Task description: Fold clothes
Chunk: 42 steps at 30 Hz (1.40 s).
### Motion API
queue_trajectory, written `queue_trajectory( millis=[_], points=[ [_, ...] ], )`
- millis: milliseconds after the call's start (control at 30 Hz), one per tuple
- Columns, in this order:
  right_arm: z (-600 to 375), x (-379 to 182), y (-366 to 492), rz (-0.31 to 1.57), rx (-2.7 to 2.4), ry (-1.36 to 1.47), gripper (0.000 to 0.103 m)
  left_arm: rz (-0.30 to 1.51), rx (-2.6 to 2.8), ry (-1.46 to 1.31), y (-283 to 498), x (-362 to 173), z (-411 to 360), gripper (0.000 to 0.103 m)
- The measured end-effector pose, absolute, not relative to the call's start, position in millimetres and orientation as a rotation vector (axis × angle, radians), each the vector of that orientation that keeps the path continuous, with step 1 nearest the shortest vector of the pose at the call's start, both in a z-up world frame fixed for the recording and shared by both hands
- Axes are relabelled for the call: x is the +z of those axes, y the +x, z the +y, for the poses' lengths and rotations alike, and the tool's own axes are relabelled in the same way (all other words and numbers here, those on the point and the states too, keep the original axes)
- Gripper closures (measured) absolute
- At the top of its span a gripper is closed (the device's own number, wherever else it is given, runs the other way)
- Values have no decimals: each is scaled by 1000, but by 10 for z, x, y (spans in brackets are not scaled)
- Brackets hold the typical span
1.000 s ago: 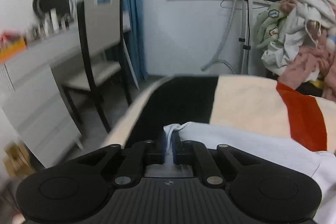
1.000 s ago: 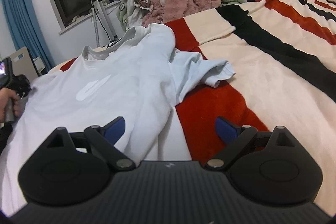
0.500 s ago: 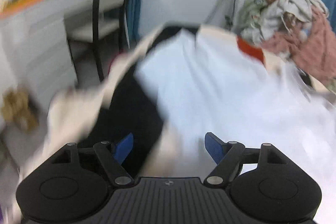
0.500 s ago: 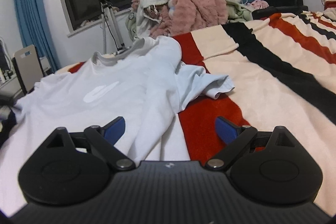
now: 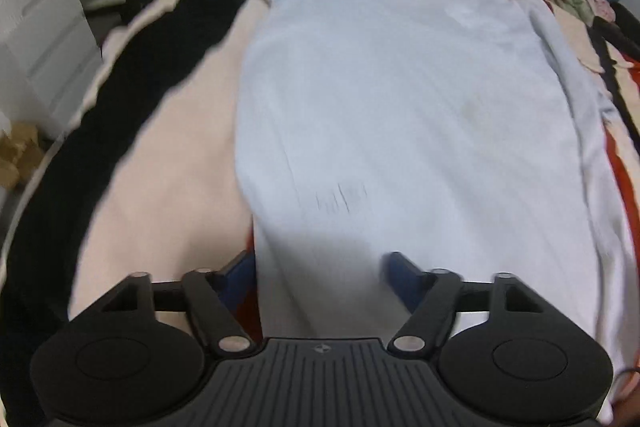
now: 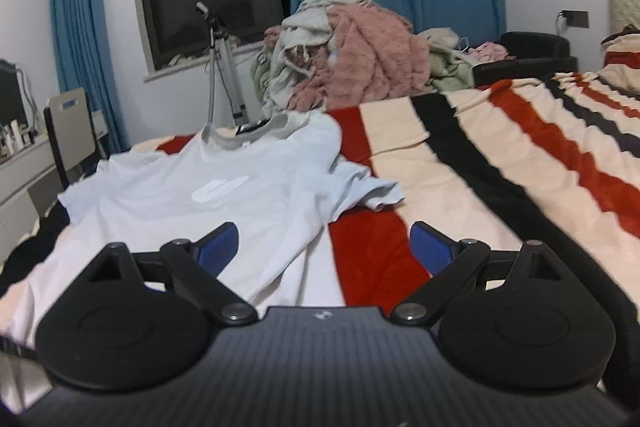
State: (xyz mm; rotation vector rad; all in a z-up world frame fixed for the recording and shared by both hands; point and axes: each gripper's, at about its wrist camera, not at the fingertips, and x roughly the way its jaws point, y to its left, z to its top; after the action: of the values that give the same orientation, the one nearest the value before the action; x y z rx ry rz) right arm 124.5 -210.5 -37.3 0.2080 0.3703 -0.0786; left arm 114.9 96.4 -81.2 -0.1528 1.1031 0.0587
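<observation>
A pale blue T-shirt (image 5: 400, 87) lies spread front up on a striped bed blanket (image 5: 160, 155), collar at the far end. My left gripper (image 5: 320, 267) is open and empty, hovering over the shirt's lower hem on its left side. In the right wrist view the same T-shirt (image 6: 208, 195) lies ahead and to the left, its right sleeve (image 6: 368, 191) rumpled on the red stripe. My right gripper (image 6: 324, 247) is open and empty above the shirt's right edge.
A pile of loose clothes (image 6: 352, 59) sits at the far end of the bed. A tripod (image 6: 220, 67) stands by the window. A chair (image 6: 68, 131) and a white desk (image 5: 44, 23) are off the bed's left side. The striped blanket (image 6: 520, 167) stretches to the right.
My left gripper let go of the shirt's sleeve, opened, and swung from the bed's far corner to above the shirt's hem. My right gripper stayed open and rose slightly.
</observation>
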Motion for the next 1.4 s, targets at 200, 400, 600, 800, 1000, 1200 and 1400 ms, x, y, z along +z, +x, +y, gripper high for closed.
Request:
queue_trajectory(
  millis=[200, 400, 600, 800, 1000, 1200, 1400],
  points=[
    [-2163, -372, 1158, 389, -116, 230, 9, 1139, -16, -370, 882, -543, 1332, 98],
    [-2188, -399, 1137, 394, -114, 257, 9, 1137, -36, -575, 803, -251, 2103, 100],
    [-2182, -391, 1151, 396, -107, 260, 9, 1210, 44, -346, 824, -357, 2364, 101],
    [-2170, -339, 938, 500, 19, 294, 9, 1221, 3, -506, 665, -319, 2501, 68],
    [-1994, -420, 475, 771, 193, 308, 26, 1307, -57, -602, 528, -282, 2450, 56],
    [-1721, -703, 373, 985, 204, 289, 34, 1347, -99, -586, 504, -175, 2358, 65],
    [-1741, -675, 428, 1028, 123, 316, 96, 1306, -155, -487, 470, 107, 2332, 102]
  ],
)
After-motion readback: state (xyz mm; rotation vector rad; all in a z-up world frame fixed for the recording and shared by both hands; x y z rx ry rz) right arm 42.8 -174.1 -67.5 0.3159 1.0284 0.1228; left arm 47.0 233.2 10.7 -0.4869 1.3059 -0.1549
